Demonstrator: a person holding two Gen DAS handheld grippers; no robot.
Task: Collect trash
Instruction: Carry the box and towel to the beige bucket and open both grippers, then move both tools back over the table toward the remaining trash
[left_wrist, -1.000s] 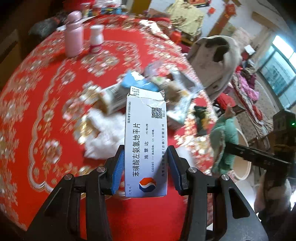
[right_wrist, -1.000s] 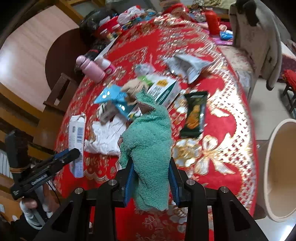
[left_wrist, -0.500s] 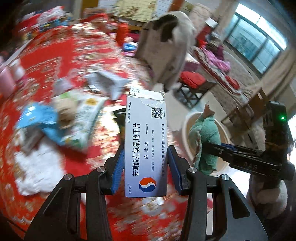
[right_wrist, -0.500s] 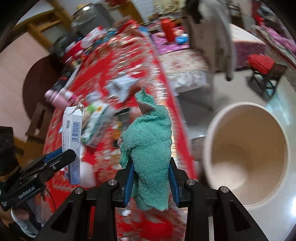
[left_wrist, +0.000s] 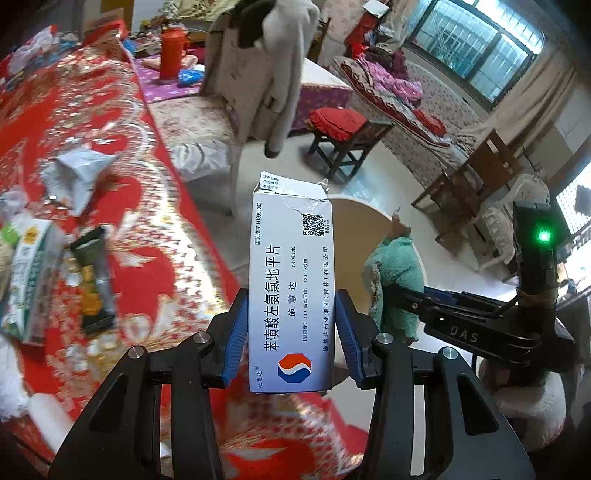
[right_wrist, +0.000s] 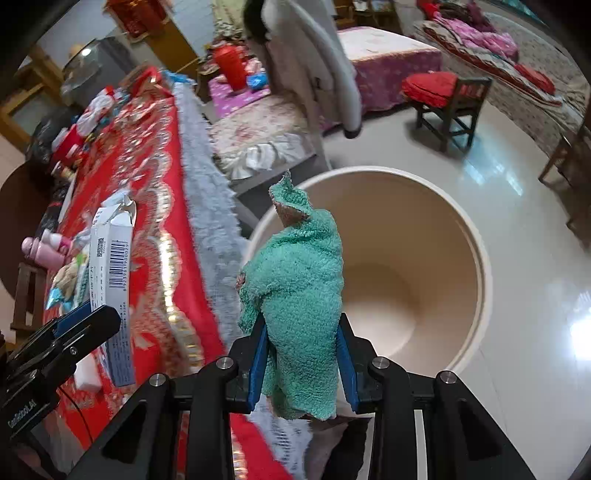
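My left gripper (left_wrist: 291, 332) is shut on a white medicine box (left_wrist: 291, 295) with a torn top, held upright past the table's edge. My right gripper (right_wrist: 301, 354) is shut on a green terry rag (right_wrist: 299, 288), held above the near rim of a beige round bin (right_wrist: 406, 258) on the floor. The bin is partly hidden behind the box in the left wrist view (left_wrist: 358, 221). The rag (left_wrist: 397, 273) and right gripper (left_wrist: 406, 299) show to the right of the box. The box also shows in the right wrist view (right_wrist: 110, 273).
The red patterned tablecloth (left_wrist: 74, 122) carries a dark snack wrapper (left_wrist: 92, 280), a green-white carton (left_wrist: 31, 273) and a crumpled silver bag (left_wrist: 74, 177). A chair draped with a grey coat (right_wrist: 317, 66) and a red-cushioned stool (right_wrist: 447, 96) stand beyond the bin.
Both grippers have swung right, away from the table and toward the bin, each still holding its item. The rag is now over the bin's rim.
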